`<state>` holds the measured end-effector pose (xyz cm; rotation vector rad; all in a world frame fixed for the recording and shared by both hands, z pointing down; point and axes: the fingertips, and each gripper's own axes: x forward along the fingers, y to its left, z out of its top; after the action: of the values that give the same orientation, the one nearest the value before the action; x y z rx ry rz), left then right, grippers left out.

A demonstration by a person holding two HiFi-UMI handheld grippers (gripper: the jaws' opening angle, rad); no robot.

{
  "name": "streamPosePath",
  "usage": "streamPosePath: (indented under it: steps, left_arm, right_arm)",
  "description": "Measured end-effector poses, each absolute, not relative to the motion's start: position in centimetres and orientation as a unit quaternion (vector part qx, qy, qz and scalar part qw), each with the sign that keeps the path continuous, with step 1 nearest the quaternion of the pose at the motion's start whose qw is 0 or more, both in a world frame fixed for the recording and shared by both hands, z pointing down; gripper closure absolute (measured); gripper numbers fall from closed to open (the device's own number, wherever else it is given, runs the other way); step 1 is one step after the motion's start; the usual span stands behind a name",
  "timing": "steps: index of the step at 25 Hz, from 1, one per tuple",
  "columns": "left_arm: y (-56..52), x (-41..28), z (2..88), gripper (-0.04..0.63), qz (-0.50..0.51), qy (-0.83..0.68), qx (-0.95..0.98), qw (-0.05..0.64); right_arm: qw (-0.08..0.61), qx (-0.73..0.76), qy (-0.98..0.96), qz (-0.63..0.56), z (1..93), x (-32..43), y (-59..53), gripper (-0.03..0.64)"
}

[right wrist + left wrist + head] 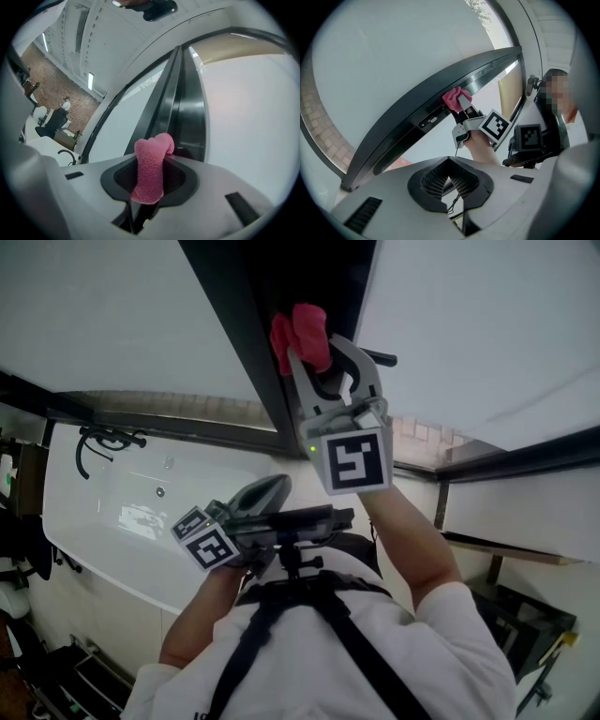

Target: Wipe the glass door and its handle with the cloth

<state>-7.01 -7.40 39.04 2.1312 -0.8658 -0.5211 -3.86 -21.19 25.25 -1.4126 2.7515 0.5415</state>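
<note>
A pink cloth (302, 334) is pinched in my right gripper (315, 345), which is shut on it and raised against the dark frame (246, 324) between two frosted glass panes (112, 315). In the right gripper view the cloth (151, 168) stands up between the jaws, touching the dark frame strip (187, 108). The left gripper view shows the same cloth (453, 98) pressed on the frame (408, 112), near a small lock plate (432, 120). My left gripper (274, 487) hangs lower, near my chest, away from the door. Its jaws meet with nothing between them (449, 165). I cannot make out a handle for certain.
A white basin (122, 521) with a black tap (101, 439) lies at the lower left. A dark metal rack (525, 615) stands at the lower right. Harness straps (281, 615) cross my chest. Far off, a brick wall (56, 84) shows behind a seated person (57, 117).
</note>
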Motion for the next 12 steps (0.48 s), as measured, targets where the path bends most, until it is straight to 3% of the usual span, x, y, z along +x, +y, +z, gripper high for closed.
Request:
streamPosePath:
  steps: [12]
  left_arm:
    - [-7.6,-7.1,39.3,0.603,-0.2,-0.341,0.833,0.386]
  right_arm:
    - [-0.038,-0.478,0.851,0.214,29.3,-4.3,-22.2,0.515]
